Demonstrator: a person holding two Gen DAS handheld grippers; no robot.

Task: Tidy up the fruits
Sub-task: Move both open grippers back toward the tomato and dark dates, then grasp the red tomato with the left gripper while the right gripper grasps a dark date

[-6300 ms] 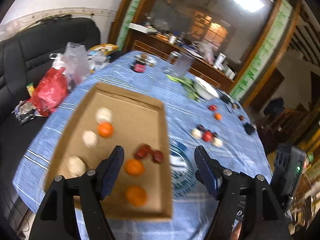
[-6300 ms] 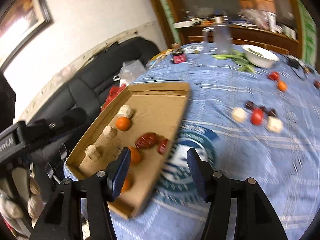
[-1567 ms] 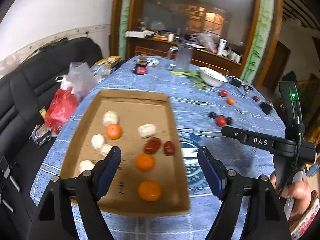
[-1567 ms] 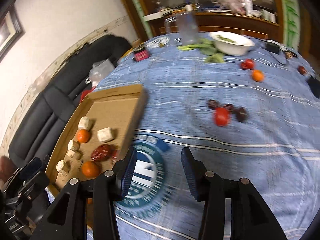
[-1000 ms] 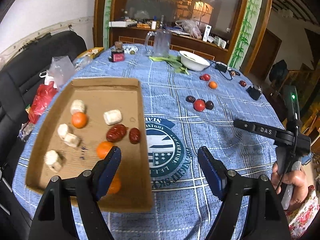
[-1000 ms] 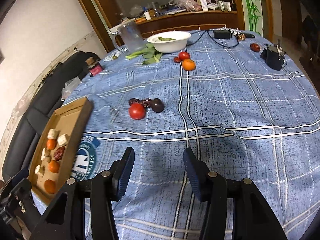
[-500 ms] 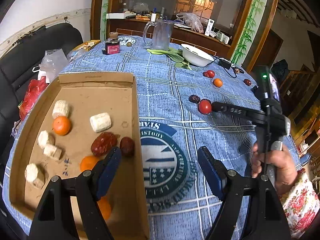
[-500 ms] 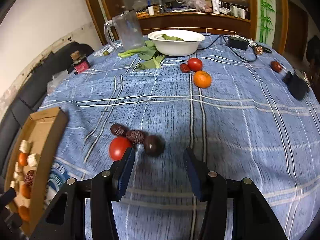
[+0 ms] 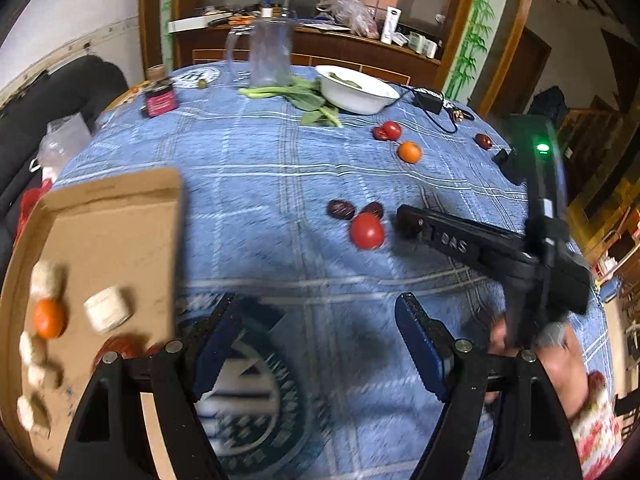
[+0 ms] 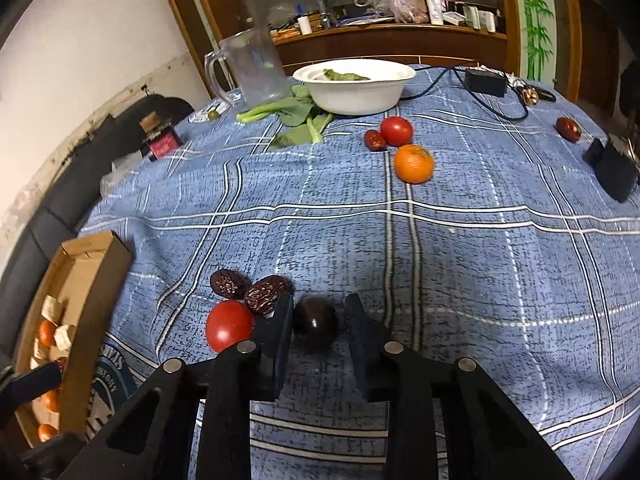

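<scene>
Between the closing right tongs (image 10: 316, 322) sits a glossy, near-black round fruit (image 10: 315, 321); left tongs (image 9: 316, 344) wide.

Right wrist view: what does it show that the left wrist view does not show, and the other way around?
Only the right wrist view shows the dark round fruit, gripped between the closed fingers of the right gripper.

Only the left wrist view shows the open left gripper with nothing in it, the hand holding the right gripper, and that gripper's green light.

Both show the red tomato beside two wrinkled dates, the orange, the white bowl and the cardboard tray.
</scene>
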